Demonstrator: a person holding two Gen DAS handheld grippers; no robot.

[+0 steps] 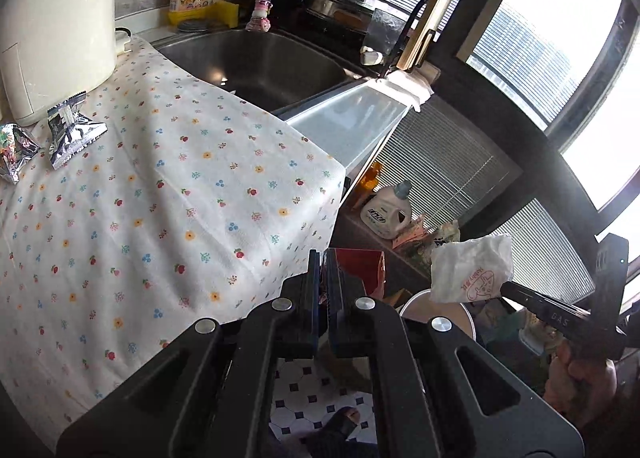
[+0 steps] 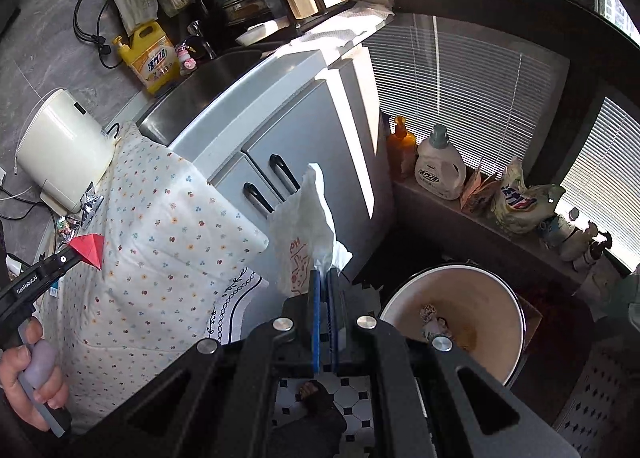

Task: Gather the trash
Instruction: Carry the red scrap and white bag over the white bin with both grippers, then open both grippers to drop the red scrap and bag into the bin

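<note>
1. The left gripper (image 1: pixel 323 258) is clamped tight on a red wrapper (image 1: pixel 362 264), held just off the near right corner of the floral tablecloth (image 1: pixel 160 198).
2. The right gripper (image 2: pixel 325 274) is pinched closed on a white printed bag (image 2: pixel 304 234).
3. A round bin (image 2: pixel 516 314) is seen low at the right; crumpled scraps, seemingly wrappers, lie inside.
4. Two foil packets (image 1: pixel 68 134) are left on the cloth beside the cream appliance (image 1: pixel 56 18).

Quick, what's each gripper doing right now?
Left gripper: closed on a red paper scrap.
Right gripper: closed on a white paper wrapper.
</note>
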